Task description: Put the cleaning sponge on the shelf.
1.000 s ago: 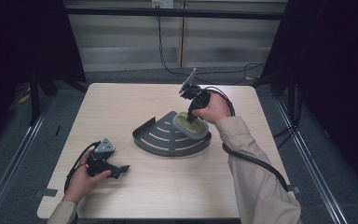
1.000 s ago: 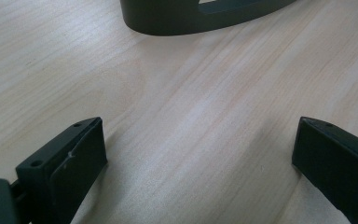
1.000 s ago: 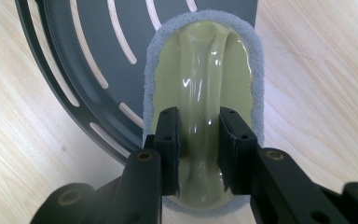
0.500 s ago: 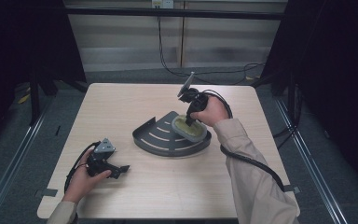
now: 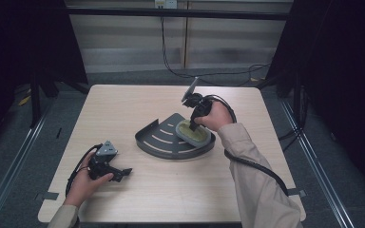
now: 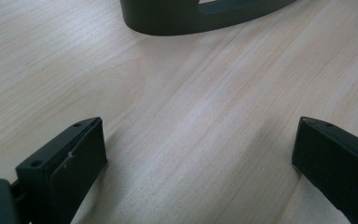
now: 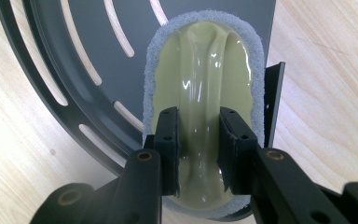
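A yellow-green scrubber (image 5: 193, 134) with a grey fuzzy rim lies in the right part of a dark grey slotted corner tray (image 5: 157, 140) at the table's middle. My right gripper (image 5: 193, 124) points down onto it. In the right gripper view the scrubber (image 7: 205, 70) has a raised glossy ridge, and the right gripper (image 7: 199, 149) is shut on that ridge, a pad pressing each side. The tray (image 7: 74, 56) lies beneath. My left gripper (image 5: 122, 172) rests at the table's front left, held by a hand. In its own view the left gripper (image 6: 198, 135) stands open over bare wood.
The light wooden table (image 5: 138, 104) has free room around the tray. The tray's curved wall (image 6: 177, 18) shows just beyond the left jaws. Cables trail from both grippers; dark rails and floor surround the table.
The right hand has shifted slightly nearer and lower over the scrubber, still shut on it. The left hand and the tray have not moved.
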A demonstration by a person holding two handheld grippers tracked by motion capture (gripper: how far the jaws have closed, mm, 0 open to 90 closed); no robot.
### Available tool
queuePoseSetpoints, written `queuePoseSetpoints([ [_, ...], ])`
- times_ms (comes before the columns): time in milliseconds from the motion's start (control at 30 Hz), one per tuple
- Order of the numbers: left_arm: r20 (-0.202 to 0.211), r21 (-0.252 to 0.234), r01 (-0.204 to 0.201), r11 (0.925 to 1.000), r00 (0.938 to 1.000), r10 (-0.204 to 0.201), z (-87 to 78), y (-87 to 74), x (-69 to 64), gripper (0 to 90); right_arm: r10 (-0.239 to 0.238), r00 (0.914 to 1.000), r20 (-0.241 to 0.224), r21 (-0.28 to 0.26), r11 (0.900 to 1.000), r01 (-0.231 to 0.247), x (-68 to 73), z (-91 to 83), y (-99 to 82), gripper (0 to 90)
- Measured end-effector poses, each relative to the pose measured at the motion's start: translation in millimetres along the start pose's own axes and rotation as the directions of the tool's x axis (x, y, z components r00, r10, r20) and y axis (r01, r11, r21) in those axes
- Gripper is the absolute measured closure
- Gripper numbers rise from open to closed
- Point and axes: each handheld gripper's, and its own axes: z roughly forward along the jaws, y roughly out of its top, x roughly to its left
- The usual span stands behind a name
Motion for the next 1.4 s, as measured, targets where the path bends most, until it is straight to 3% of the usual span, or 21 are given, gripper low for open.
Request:
queuePoseSetpoints([
  [133,-0.002,-0.001,-0.002,1.0000,1.0000,0.002,0.2,-0.1,-0.1,2.3,0.016,0.9999,-0.003,0.008,0.9998,-0.016,0.2,1.7,-0.7,71.0],
  [1400,-0.003,-0.004,0.001,1.0000,1.0000,-0.001,0.3,-0.1,-0.2,2.3,-0.006,1.0000,0.006,0.025,0.9997,0.006,-2.5,13.0,-7.5,70.6],
])
